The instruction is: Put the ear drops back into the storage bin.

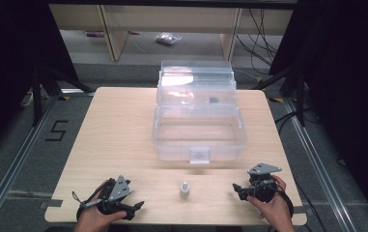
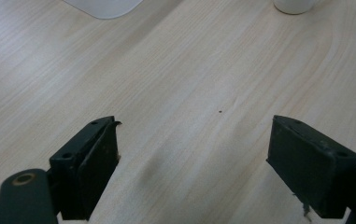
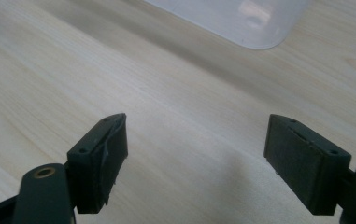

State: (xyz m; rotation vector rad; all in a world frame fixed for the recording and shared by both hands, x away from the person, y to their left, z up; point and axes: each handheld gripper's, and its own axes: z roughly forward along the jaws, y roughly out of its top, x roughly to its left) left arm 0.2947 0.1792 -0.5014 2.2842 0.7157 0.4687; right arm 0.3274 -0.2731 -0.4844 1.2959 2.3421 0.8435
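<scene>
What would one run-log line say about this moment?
left claw: open, empty | right claw: open, empty | small bottle: upright between them | clear box: lid open

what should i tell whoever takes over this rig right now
Left gripper: jaws open, holding nothing, low over the near left of the table.
Right gripper: jaws open, holding nothing, at the near right.
Small white bottle: upright on the table between the two grippers, untouched.
Clear plastic box: further back at the table's middle, lid open; a small dark item shows at its back.
Done: nothing grasped yet.
Left: likely to pick up the bottle and put it in the box.
</scene>
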